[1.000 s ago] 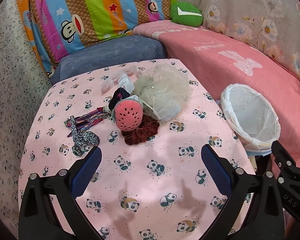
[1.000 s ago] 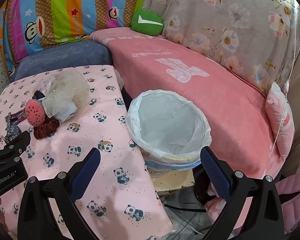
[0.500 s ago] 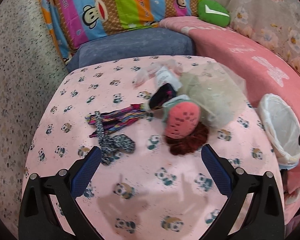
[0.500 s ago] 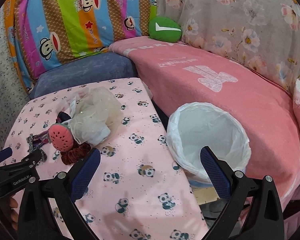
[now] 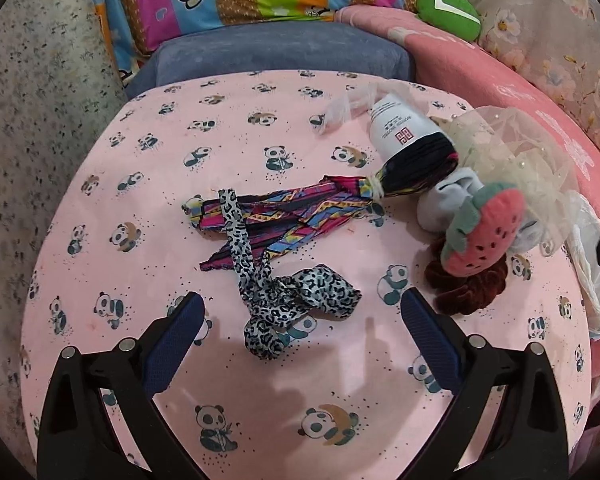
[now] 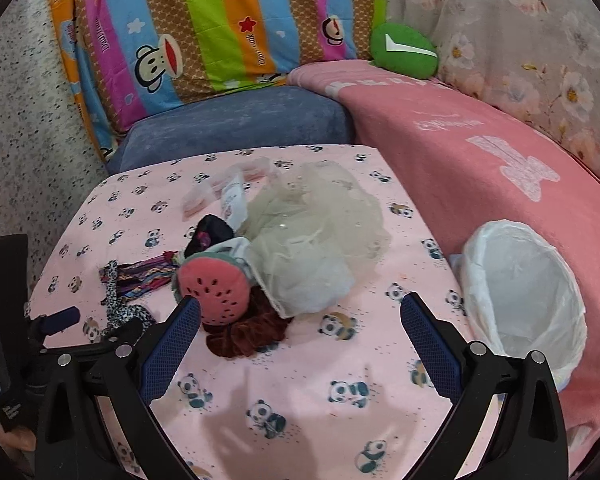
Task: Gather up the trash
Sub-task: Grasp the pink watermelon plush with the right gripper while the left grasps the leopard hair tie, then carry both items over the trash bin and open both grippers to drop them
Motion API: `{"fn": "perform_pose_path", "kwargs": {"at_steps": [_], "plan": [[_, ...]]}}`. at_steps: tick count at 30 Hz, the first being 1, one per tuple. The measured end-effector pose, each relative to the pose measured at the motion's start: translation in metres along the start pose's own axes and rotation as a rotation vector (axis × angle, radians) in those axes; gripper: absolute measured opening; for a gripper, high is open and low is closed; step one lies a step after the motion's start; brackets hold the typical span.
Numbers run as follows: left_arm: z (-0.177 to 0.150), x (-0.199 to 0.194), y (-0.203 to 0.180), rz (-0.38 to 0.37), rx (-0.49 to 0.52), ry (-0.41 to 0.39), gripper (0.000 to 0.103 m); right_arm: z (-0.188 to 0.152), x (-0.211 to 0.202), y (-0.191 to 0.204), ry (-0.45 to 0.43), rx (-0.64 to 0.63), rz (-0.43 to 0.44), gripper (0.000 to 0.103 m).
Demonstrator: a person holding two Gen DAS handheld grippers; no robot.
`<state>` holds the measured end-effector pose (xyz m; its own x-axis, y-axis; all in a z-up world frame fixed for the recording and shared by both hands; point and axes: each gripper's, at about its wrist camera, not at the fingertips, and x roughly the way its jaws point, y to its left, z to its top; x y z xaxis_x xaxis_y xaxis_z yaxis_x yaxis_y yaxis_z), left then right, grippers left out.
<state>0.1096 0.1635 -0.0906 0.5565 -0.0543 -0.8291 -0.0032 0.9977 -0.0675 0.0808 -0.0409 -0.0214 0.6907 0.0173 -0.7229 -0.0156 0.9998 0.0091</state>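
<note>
Small table under a pink panda-print cloth (image 5: 148, 160), pushed into a corner of blue and pink sofa cushions; cartoon-monkey striped pillow (image 6: 204, 28) behind, green cushion (image 6: 404, 51) beside it.

Progress: nothing collected as far as you can see. The white-lined bin (image 6: 528, 296) at the table's right edge looks empty, though its bottom is hard to read through the liner. The whole pile sits on the cloth: leopard-print ribbon (image 5: 284, 292), multicoloured woven band (image 5: 284, 212), black-and-white packet (image 5: 408, 140), watermelon plush (image 5: 484, 236), dark red scrunchie (image 5: 468, 288), beige tulle bundle (image 6: 316, 232), clear wrapper (image 5: 340, 110).

Your left gripper (image 5: 300, 312) hangs just short of the leopard ribbon, jaws spread wide, holding nothing. Your right gripper (image 6: 300, 316) is likewise spread and empty, with the plush and scrunchie near its left finger.

All picks and drops remain, by my judgement.

Writing: the packet carries a red square logo and small print, too blurred to read. Pillow shows "Captain" and "Dav. frank"
</note>
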Motion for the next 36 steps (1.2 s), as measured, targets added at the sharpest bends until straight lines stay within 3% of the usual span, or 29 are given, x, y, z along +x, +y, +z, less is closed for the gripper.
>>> {"fn": "perform_pose_path", "kwargs": {"at_steps": [3,9,15,18,26,36], "plan": [[-0.001,0.009,0.002,-0.03,0.001,0.022,0.083,0.005,0.014,0.022,0.012,-0.021,0.033,0.094],[-0.001,0.023,0.004,-0.087,-0.006,0.064,0.061,0.005,0.045,0.044,0.077,-0.016,0.073,0.076],[-0.003,0.027,0.005,-0.126,-0.014,0.078,0.027,0.002,0.066,0.049,0.138,0.019,0.107,0.05],[-0.003,0.026,0.005,-0.145,-0.022,0.084,0.017,0.001,0.067,0.05,0.143,0.028,0.107,0.046],[0.005,-0.001,-0.007,-0.169,-0.001,0.039,0.015,0.009,0.04,0.046,0.088,0.033,0.123,0.044],[0.021,-0.057,-0.049,-0.222,0.067,-0.066,0.015,0.03,-0.028,0.006,-0.062,0.1,0.09,0.044]]}}
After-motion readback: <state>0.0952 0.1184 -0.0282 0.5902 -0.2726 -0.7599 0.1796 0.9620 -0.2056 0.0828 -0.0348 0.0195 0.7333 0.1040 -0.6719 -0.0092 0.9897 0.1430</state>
